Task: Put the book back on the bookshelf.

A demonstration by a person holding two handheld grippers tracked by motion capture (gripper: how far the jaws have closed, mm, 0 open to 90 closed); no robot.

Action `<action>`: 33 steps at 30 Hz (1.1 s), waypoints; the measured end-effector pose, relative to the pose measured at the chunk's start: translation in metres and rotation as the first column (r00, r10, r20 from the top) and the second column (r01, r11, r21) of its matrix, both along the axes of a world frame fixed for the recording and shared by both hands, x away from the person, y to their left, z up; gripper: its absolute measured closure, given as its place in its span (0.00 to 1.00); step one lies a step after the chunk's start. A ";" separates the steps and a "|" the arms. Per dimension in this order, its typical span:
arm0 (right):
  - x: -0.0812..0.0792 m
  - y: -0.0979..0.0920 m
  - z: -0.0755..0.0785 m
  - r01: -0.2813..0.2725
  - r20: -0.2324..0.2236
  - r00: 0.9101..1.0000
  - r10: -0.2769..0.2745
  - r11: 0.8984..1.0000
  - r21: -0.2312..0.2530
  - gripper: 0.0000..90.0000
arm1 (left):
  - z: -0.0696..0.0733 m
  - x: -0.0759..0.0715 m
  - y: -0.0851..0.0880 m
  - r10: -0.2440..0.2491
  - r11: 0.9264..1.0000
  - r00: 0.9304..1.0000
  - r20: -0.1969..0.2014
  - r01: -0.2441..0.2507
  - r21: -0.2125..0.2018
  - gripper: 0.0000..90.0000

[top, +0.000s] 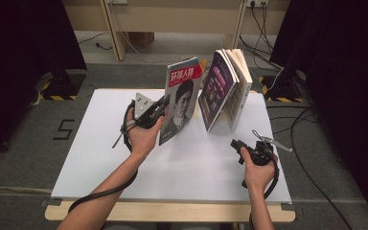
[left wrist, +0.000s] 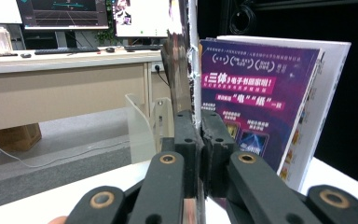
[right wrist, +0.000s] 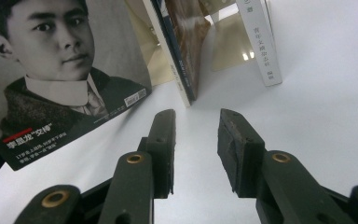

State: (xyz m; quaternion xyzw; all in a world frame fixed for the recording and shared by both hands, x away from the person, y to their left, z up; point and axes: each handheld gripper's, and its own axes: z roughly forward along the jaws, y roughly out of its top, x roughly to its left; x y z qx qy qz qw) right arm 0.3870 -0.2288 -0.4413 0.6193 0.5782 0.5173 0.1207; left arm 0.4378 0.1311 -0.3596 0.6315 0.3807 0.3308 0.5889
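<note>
A magazine [top: 182,98] with a portrait cover and red title band stands tilted on the white table [top: 100,158], its lower corner on the surface. My left gripper [top: 162,106] is shut on its left edge; in the left gripper view the jaws clamp the thin edge of the magazine [left wrist: 192,60]. To its right lean several books [top: 227,88], the front one with a purple cover [left wrist: 251,107]. My right gripper [top: 235,146] rests low on the table at the right, open with nothing between its fingers, pointing toward the magazine cover [right wrist: 60,70] and the books' spines [right wrist: 261,42].
A clear acrylic bookend [left wrist: 142,126] stands behind the magazine. Cables [top: 311,158] trail off the table's right side onto the floor. A desk with monitors [left wrist: 65,56] sits beyond the table. Dark curtains flank both sides.
</note>
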 end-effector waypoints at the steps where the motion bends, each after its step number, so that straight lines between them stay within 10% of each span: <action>1: 0.000 0.000 0.000 0.001 0.001 1.000 -0.001 1.000 0.000 0.74 | -0.002 -0.002 0.002 -0.003 1.000 1.000 -0.007 0.003 0.003 0.95; 12: -0.001 -0.002 -0.002 0.009 -0.006 1.000 -0.008 1.000 0.002 0.74 | -0.038 -0.019 0.013 -0.045 0.999 0.994 -0.096 0.045 -0.002 0.94; 33: -0.002 -0.009 -0.003 0.028 -0.016 0.999 -0.027 0.999 0.021 0.73 | -0.032 -0.006 -0.010 -0.133 0.991 0.968 -0.213 0.131 -0.025 0.93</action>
